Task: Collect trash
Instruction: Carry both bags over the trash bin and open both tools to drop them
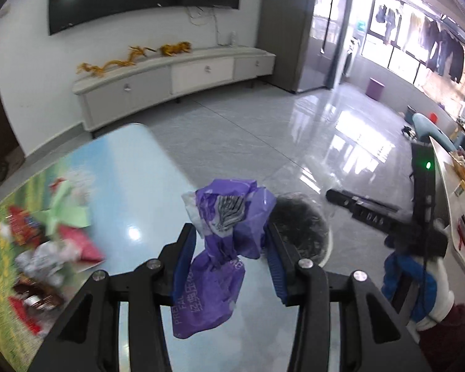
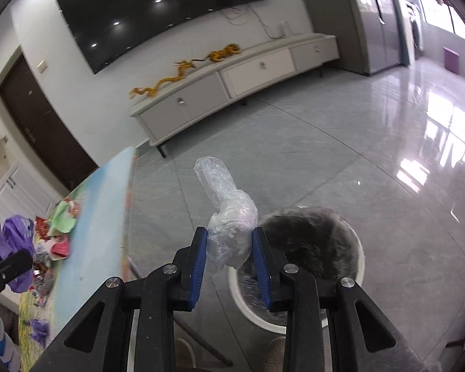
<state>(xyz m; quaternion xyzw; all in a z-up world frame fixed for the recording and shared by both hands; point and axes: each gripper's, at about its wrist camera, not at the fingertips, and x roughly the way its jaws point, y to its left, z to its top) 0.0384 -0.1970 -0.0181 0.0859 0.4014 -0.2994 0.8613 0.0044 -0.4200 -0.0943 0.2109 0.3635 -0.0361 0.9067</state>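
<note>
**Both grippers carried trash near the bin**

In the left wrist view, the table point(image 1: 145, 167) with its printed blue and green cover lay at the left, and a blurred heap of wrappers point(image 1: 46, 245), green, red and silvery, sat on it. The left gripper point(image 1: 232, 248) was clamped on a crumpled purple plastic bag point(image 1: 223, 248). The bag's long axis ran along the fingers, its bunched top poking out past the tips and its tail hanging back between the blue pads toward the camera. Both pads pressed its pinched middle. White writing ran along the tail; only fragments such as "PRE" and "FA" and some Chinese characters could be made out, and a striped barcode-like patch showed near the top. Just right of the bag, a dark-lined trash bin point(image 1: 300, 226) stood on the grey tiled floor. Further right, the right gripper point(image 1: 356, 204) appeared side-on, held in a blue and white gloved hand point(image 1: 412, 291).

In the right wrist view, the purple bag point(image 2: 14, 248) showed again at the far left, over the table's edge. At centre, the right gripper point(image 2: 229, 241) had closed narrowly on a twisted clear plastic bag point(image 2: 229, 217). Its lower bulk sat squeezed between the pads; its long axis rose forward and bent leftward beyond the tips. No writing was legible on it. The bin point(image 2: 307, 245) stood just to the right, below the fingers.
</note>
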